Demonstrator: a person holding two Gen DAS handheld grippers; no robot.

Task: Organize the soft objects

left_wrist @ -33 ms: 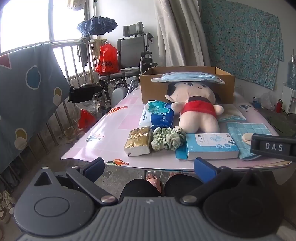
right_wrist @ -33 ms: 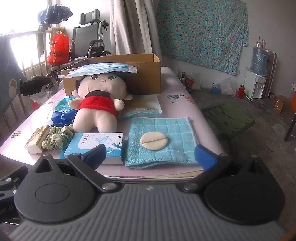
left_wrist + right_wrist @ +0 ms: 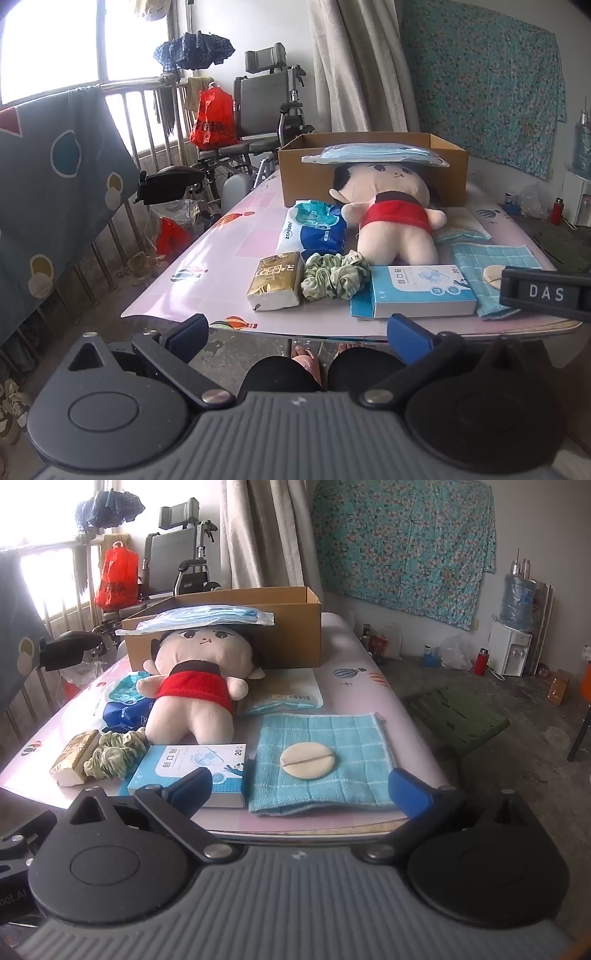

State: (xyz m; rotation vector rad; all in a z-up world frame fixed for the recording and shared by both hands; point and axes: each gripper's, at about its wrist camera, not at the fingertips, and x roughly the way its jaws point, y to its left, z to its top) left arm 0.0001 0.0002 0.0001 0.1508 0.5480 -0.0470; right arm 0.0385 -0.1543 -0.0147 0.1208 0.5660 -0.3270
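- Soft goods, from the plush doll (image 3: 192, 698) to the green scrunchies (image 3: 334, 275), lay untouched on the table (image 3: 221, 258) before an open cardboard box (image 3: 288, 627); sorting looked not yet begun.
- Next move likely called for reaching forward to one item.
- Left gripper (image 3: 297, 332) and right gripper (image 3: 299, 788) hovered at the near edge, jaws spread wide, holding nothing.

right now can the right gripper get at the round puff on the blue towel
Probably yes. The right gripper is open and empty at the table's near edge, and the puff lies bare on the towel straight ahead, with nothing between them.
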